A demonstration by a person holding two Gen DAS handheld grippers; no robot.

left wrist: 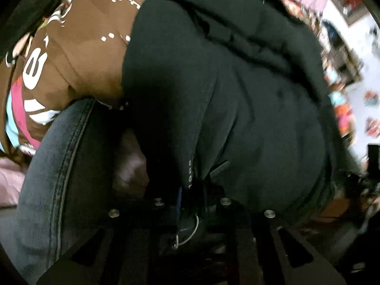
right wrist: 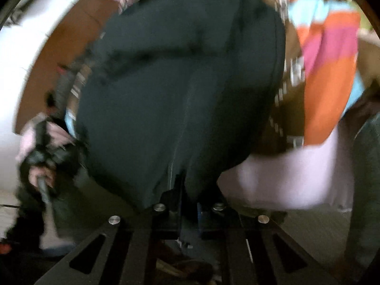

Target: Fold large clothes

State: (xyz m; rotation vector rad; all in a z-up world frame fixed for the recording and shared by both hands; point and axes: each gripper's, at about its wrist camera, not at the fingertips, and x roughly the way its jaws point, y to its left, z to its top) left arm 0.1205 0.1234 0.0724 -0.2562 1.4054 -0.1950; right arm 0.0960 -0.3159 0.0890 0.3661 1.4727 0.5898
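Right wrist: black garment (right wrist: pixel 180 90) hangs lengthwise.

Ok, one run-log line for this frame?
step: fold in progress | left gripper: shut on black garment | right gripper: shut on black garment | backdrop: brown patterned blanket | views: blurred

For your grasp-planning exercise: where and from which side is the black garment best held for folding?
Grip the black garment at its hem edge, coming straight in from the near side, as both grippers seem to: a thin seamed edge there fits between narrow fingers, while the middle billows.
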